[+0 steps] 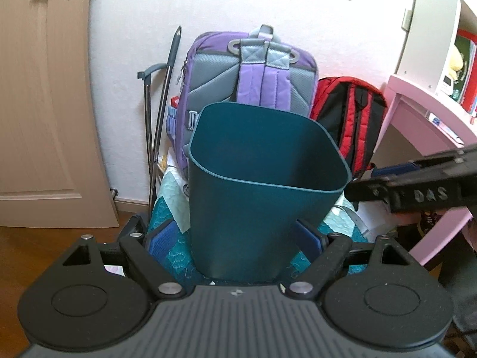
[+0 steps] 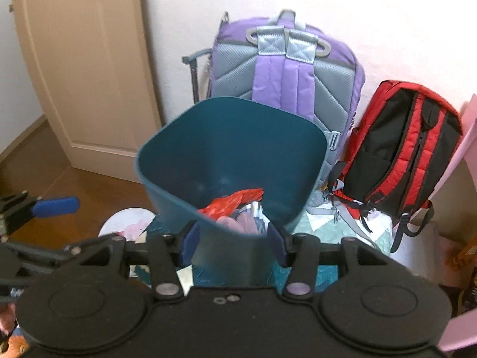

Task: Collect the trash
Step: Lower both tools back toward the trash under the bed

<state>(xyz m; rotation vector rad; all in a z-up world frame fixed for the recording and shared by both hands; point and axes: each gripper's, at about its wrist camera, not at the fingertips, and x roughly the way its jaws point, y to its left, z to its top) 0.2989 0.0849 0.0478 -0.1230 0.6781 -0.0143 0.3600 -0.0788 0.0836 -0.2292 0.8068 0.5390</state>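
A dark teal waste bin (image 1: 253, 203) stands on a teal and white quilt (image 1: 170, 205) in front of two backpacks. The right wrist view looks down into the waste bin (image 2: 226, 149), where a red wrapper (image 2: 235, 201) lies on pale crumpled papers (image 2: 247, 219). My left gripper (image 1: 237, 232) is open, and the bin shows between its blue pads but lies beyond them. My right gripper (image 2: 234, 238) is open too, hovering at the bin's near rim with nothing in it. Seen from the left wrist, the right gripper (image 1: 360, 180) reaches in beside the bin's right rim.
A purple backpack (image 2: 286, 89) and a red and black backpack (image 2: 399, 152) lean on the wall behind the bin. A beige door (image 2: 89, 68) is at the left, a pink desk (image 1: 417, 113) at the right. Metal poles (image 1: 158, 119) stand by the wall. A white round object (image 2: 125, 219) lies left of the bin.
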